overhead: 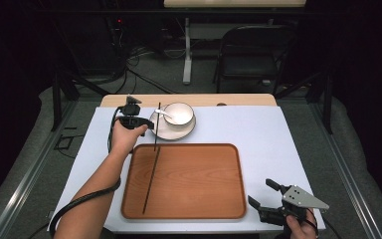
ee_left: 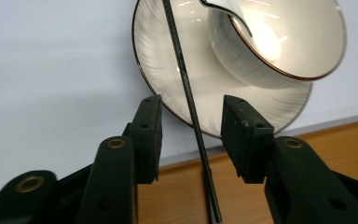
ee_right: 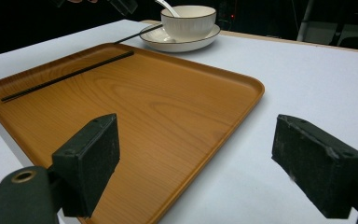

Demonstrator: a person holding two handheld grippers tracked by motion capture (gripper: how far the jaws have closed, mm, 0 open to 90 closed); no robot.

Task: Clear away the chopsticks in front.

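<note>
Left gripper view had the left gripper with its jaws apart, one black chopstick running up between them without either pad touching it. That spacing read as the set-up for a pinch on the thin stick, not yet closed. Just beyond the jaws lay the white saucer, and on it the bowl, a spoon handle leaning over its rim.

From the high view, the chopstick's far end rested across the saucer's near-left edge, just beside the bowl, which kept that end lifted off the white table cover and probably easier to catch. A second chopstick lay inside the wooden tray, along its left side, with the tray sitting nearer the person than the saucer.

Well away from the saucer, off the tray's near-right corner, the right gripper sat low over the cover with its jaws spread wide and empty, apparently parked out of the way.
</note>
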